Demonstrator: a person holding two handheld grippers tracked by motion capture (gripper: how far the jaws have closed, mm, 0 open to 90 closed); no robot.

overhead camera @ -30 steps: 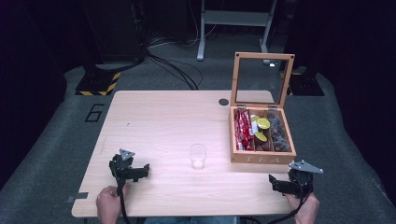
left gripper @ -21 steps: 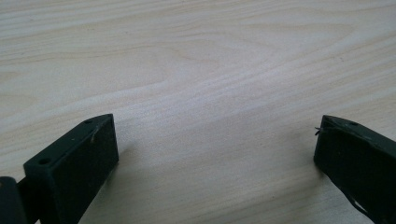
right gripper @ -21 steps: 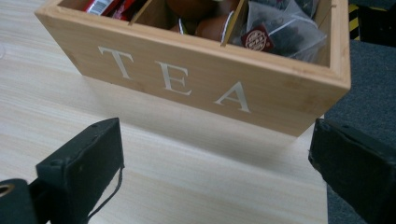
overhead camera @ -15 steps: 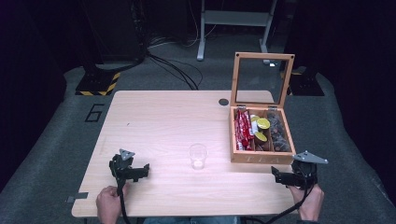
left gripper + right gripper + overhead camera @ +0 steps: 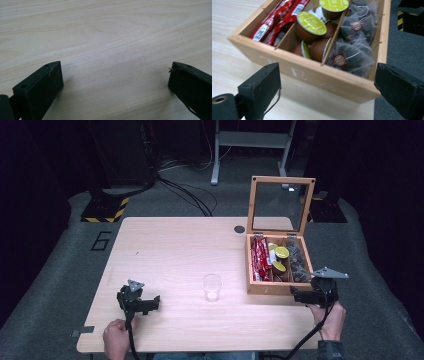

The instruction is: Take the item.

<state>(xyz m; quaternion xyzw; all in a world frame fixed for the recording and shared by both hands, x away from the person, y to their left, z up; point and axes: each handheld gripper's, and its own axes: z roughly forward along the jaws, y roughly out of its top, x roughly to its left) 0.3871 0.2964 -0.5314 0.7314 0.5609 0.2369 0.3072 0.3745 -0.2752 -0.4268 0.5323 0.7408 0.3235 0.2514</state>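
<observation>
A wooden box (image 5: pixel 272 289) with its glass lid (image 5: pixel 280 204) raised stands at the table's right side. It holds red sachets (image 5: pixel 277 19), capsules with yellow-green lids (image 5: pixel 310 23) and mesh tea bags (image 5: pixel 350 56) in three compartments. A clear plastic cup (image 5: pixel 212 287) stands upright at the table's middle front. My right gripper (image 5: pixel 297 295) hovers open just in front of the box's front right corner; in its own view the right gripper (image 5: pixel 327 86) faces the box's front wall (image 5: pixel 312 72). My left gripper (image 5: pixel 151 304) is open over bare wood at the front left, nothing between its fingers (image 5: pixel 40 85).
The light wooden table (image 5: pixel 175 250) has a small dark round hole (image 5: pixel 239 229) near its far edge. Around it lies grey carpet with a marking "6" (image 5: pixel 101 240). Cables and a metal stand's feet (image 5: pixel 215 175) lie beyond the table.
My right gripper has moved forward, away from the person, up to the box's front right corner. The left gripper has stayed where it was.
</observation>
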